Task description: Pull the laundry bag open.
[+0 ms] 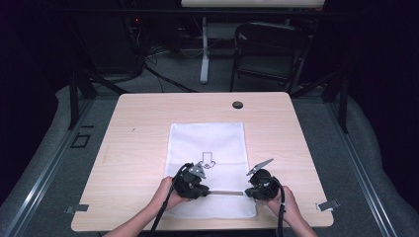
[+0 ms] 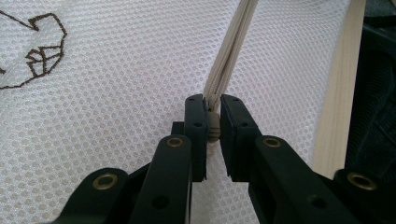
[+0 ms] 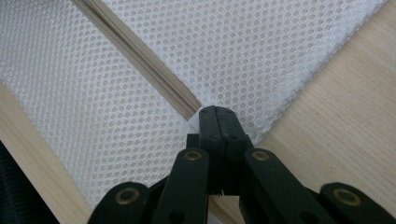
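A white mesh bag (image 1: 207, 143) lies flat on the wooden table (image 1: 138, 138), with a beige zipper (image 1: 225, 193) running across its near end. My left gripper (image 1: 205, 190) is at the zipper's left end; in the left gripper view its jaws (image 2: 213, 105) are shut on the zipper pull (image 2: 213, 127), and the zipper (image 2: 231, 56) runs away from them. My right gripper (image 1: 248, 191) is at the zipper's right end. There it (image 3: 216, 112) is shut on the bag's fabric (image 3: 233, 46) just where the zipper (image 3: 140, 56) stops, near the bag's edge.
A brown outline drawing (image 1: 207, 160) is stitched on the bag's middle. A black grommet (image 1: 237, 104) sits near the table's far edge. Metal clips (image 1: 76, 209) (image 1: 327, 205) stand at the near corners. Behind the table are a folding chair (image 1: 269, 49) and floor cables.
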Tool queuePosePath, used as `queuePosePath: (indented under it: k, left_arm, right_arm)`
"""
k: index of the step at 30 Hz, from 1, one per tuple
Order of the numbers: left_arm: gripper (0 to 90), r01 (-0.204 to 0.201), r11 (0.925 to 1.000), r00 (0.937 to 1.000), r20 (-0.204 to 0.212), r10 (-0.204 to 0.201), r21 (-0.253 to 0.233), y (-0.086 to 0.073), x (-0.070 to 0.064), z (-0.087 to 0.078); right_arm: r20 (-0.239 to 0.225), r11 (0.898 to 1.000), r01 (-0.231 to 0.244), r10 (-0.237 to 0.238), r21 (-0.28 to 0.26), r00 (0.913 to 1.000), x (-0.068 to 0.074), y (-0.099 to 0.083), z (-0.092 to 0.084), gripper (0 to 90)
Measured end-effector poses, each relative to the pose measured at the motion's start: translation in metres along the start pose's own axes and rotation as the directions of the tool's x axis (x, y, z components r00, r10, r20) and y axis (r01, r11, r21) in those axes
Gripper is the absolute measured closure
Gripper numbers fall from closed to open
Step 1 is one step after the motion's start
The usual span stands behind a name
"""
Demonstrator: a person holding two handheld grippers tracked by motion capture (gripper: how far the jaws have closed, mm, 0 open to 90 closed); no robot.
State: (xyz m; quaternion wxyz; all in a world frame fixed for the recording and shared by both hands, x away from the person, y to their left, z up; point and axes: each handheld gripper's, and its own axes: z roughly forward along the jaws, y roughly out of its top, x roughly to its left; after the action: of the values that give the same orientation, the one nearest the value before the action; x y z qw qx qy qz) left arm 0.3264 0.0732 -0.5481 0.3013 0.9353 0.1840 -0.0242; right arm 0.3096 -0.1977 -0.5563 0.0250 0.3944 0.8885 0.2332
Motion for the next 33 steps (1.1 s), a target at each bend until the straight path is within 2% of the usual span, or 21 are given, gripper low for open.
queuePosePath:
  k: [3,12,14,17,18,20,26,27,29,31,33]
  left_arm:
    - [81.8,0.009,0.9999,0.9999,0.012,-0.009,-0.006,-0.001,0.002,-0.001]
    - [81.6,0.006,1.0,1.0,0.002,-0.006,0.006,-0.002,0.002,-0.003]
    - [81.5,0.017,0.9999,0.9997,0.016,-0.017,0.001,-0.005,0.004,-0.003]
    - [81.5,0.013,0.9999,0.9999,0.005,-0.013,0.005,-0.006,0.004,-0.004]
    - [81.5,0.018,0.9998,0.9996,0.02,-0.018,-0.001,-0.007,0.004,-0.004]
    - [81.5,0.017,0.9998,0.9998,0.011,-0.017,0.007,-0.008,0.005,-0.005]
    - [81.5,0.03,0.9995,0.9994,0.017,-0.03,0.007,-0.008,0.006,-0.007]
    - [81.4,0.046,0.9989,0.998,0.043,-0.046,-0.007,-0.01,0.007,-0.007]
    - [81.5,0.047,0.9989,0.998,0.044,-0.047,-0.005,-0.011,0.008,-0.009]
    - [81.4,0.048,0.9989,0.9987,0.018,-0.048,0.001,-0.013,0.007,-0.01]
    - [81.4,0.059,0.9982,0.9979,0.025,-0.059,-0.005,-0.016,0.01,-0.013]
  right_arm:
    - [-0.002,1.0,0.002,-0.002,0.001,1.0,0.0,0.0,0.0,90.0]
    - [-0.001,1.0,-0.001,0.001,0.002,1.0,-0.001,-0.001,0.0,90.0]
    - [-0.002,1.0,-0.001,0.001,-0.001,1.0,-0.002,-0.001,0.0,90.0]
    - [-0.005,1.0,-0.001,0.001,-0.002,1.0,-0.002,-0.001,0.0,90.0]
    - [-0.005,1.0,0.0,0.0,-0.001,1.0,-0.002,-0.001,0.0,90.0]
    - [-0.002,1.0,-0.001,0.001,-0.001,1.0,-0.001,-0.001,0.0,90.0]
    - [-0.019,1.0,-0.009,0.009,-0.01,0.9998,-0.002,-0.001,0.0,90.0]
    - [-0.019,1.0,-0.009,0.009,-0.009,0.9998,-0.002,-0.001,0.0,90.0]
    - [-0.023,0.999,-0.024,0.023,-0.024,0.9995,-0.001,-0.002,0.001,90.0]
    - [-0.021,1.0,-0.003,0.003,0.002,0.9998,-0.003,-0.001,-0.001,90.0]
    - [-0.02,0.999,-0.029,0.028,-0.021,0.9994,-0.002,-0.002,0.001,90.0]
